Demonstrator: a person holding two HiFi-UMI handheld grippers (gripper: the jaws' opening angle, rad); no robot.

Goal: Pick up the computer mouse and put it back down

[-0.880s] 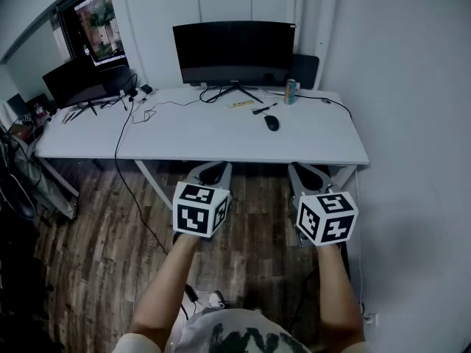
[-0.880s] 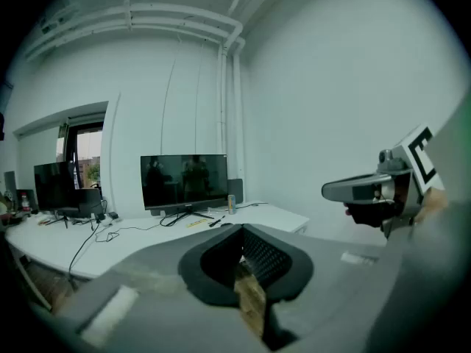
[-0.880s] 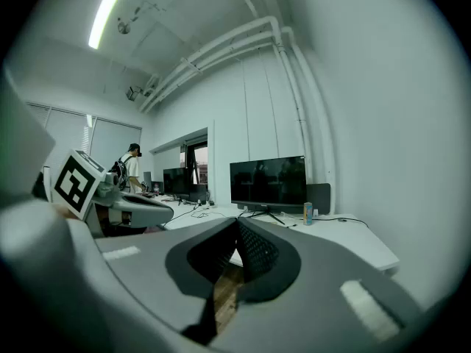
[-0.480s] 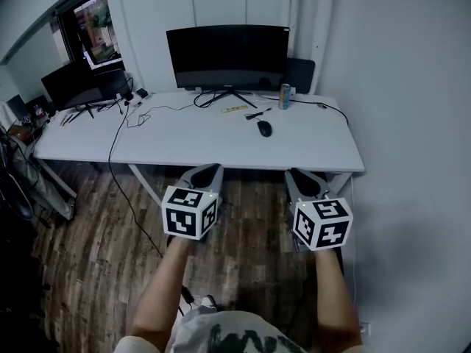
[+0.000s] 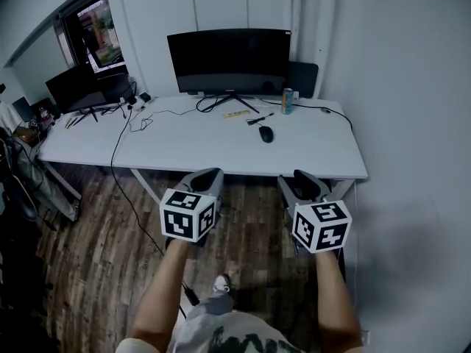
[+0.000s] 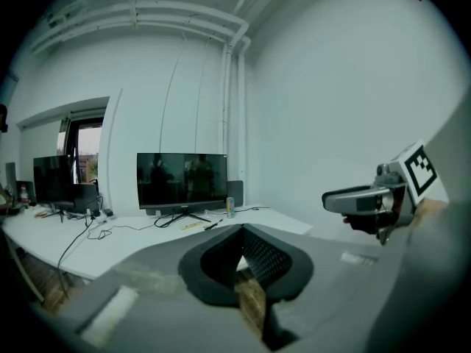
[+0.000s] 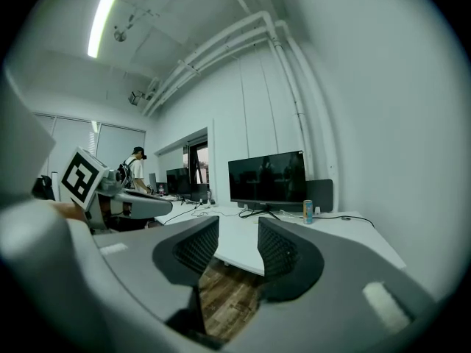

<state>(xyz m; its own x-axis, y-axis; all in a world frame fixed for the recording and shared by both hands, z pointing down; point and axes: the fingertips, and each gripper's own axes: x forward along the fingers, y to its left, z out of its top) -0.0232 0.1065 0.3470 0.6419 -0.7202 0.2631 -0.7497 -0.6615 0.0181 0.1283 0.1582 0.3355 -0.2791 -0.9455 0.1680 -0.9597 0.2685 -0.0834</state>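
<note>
Computer mouse (image 5: 266, 134) on tabletop (image 5: 184, 142). Near the tabletop's front edge: left gripper (image 5: 208, 175) clenched and empty, right gripper (image 5: 302, 179) released.

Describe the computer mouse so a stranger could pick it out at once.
Find the long white desk and the big dark monitor at its back. In front of the monitor's right half lies the mouse: a small flat black oval, unlike the upright can behind it.

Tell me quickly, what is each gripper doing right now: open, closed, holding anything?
Left gripper: closed, jaws meeting at the tips, holding nothing.
Right gripper: open, jaws apart, nothing between them.
</note>
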